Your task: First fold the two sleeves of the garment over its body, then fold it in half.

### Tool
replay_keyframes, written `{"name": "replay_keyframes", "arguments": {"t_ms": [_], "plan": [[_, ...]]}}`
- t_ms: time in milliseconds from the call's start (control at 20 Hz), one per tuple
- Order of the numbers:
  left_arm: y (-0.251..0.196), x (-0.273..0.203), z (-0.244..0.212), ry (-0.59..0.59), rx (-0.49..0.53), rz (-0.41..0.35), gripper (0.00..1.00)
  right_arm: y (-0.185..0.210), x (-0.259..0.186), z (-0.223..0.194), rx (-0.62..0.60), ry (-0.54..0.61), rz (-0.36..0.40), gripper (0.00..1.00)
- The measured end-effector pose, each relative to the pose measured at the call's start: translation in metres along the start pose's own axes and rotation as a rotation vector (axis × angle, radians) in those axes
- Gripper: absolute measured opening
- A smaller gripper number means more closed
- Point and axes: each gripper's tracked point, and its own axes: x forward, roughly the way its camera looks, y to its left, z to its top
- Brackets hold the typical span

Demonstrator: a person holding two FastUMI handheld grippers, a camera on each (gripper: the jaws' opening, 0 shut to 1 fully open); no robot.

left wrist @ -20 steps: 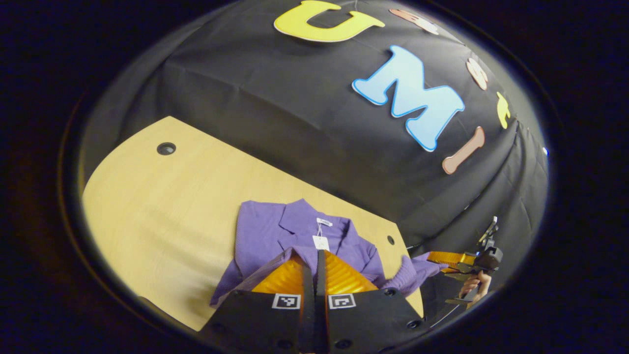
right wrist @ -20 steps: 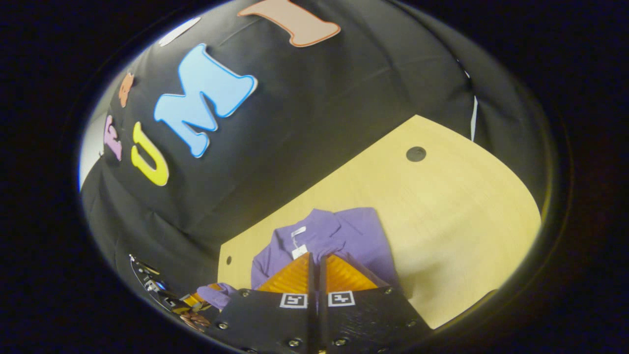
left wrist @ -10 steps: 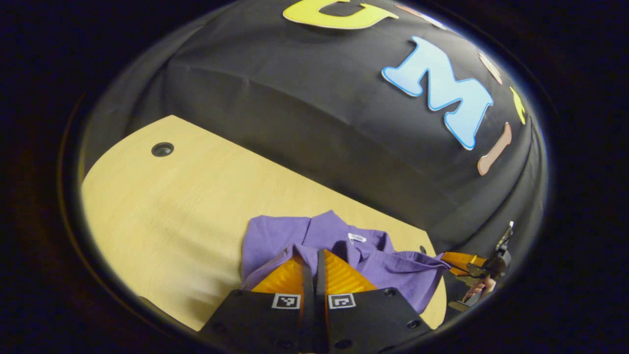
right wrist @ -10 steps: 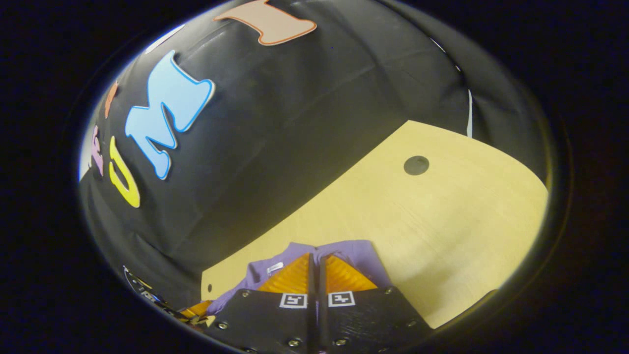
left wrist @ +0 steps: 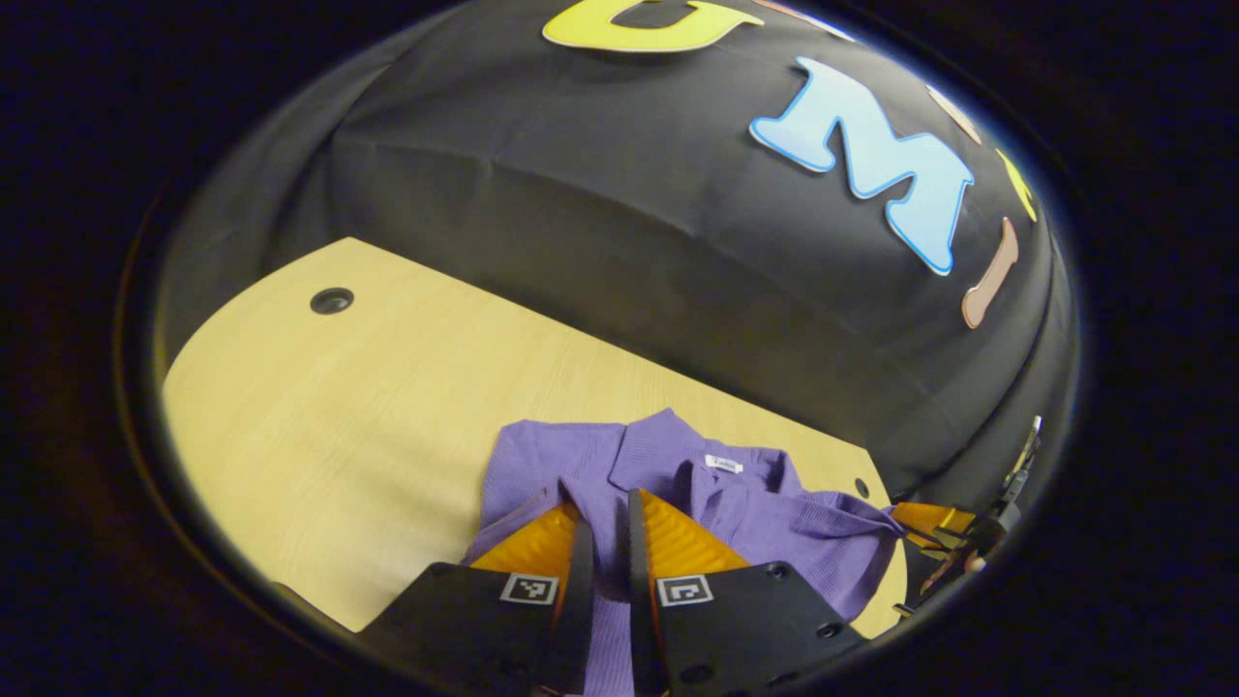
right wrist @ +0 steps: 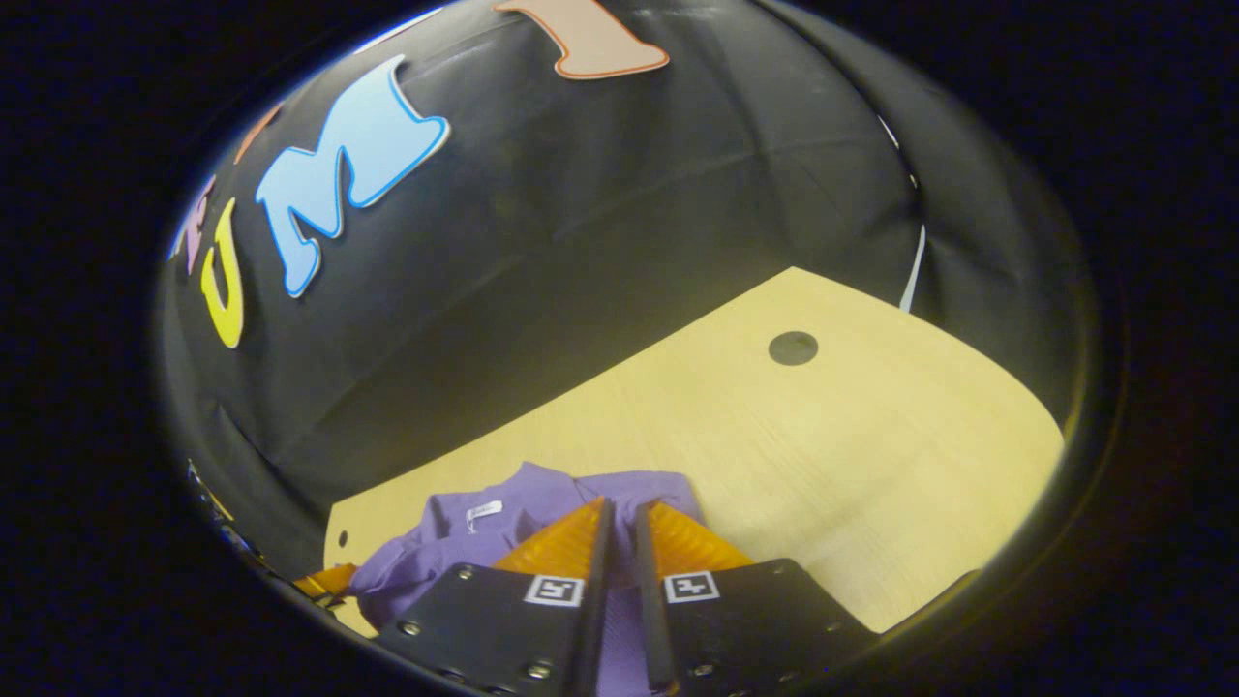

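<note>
Each camera sits low on its own tongs, close above the bench point(left wrist: 319, 407), looking along it toward the black wall. Both views see the same purple shirt point(left wrist: 678, 484) point(right wrist: 455, 552), from opposite sides.

We see a pale yellow wood-grain counter point(left wrist: 387, 407) with a rounded corner and a dark round grommet hole point(left wrist: 331, 300) in its top. Behind it hangs the creased black cloth booth wall point(left wrist: 600, 223), dimly lit.
</note>
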Motion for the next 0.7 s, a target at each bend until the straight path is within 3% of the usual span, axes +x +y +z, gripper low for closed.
{"name": "replay_keyframes", "arguments": {"t_ms": [50,150,200,250,350,500,550,700], "plan": [[-0.01,-0.009,-0.001,0.003,0.007,-0.022,0.14,0.002,-0.007,-0.001,-0.031,-0.005,0.006,0.39],[-0.025,-0.032,-0.003,0.001,0.043,-0.028,0.34,0.0,-0.029,0.001,-0.109,-0.032,0.001,0.83],[-0.033,-0.044,-0.002,-0.02,0.076,-0.035,0.34,0.001,-0.042,0.004,-0.149,-0.051,-0.001,0.83],[-0.044,-0.06,0.0,-0.042,0.103,-0.047,0.4,0.006,-0.057,0.009,-0.185,-0.074,0.007,0.84],[-0.061,-0.092,0.006,-0.093,0.152,-0.051,0.62,0.015,-0.088,0.016,-0.239,-0.113,0.03,0.86],[-0.08,-0.141,0.01,-0.164,0.175,-0.046,0.82,0.022,-0.135,0.021,-0.311,-0.169,0.058,0.86],[-0.083,-0.156,0.01,-0.192,0.181,-0.031,0.72,0.025,-0.148,0.022,-0.331,-0.186,0.07,0.87],[-0.092,-0.204,0.011,-0.258,0.196,-0.005,0.74,0.03,-0.19,0.026,-0.38,-0.238,0.101,0.87]]}}
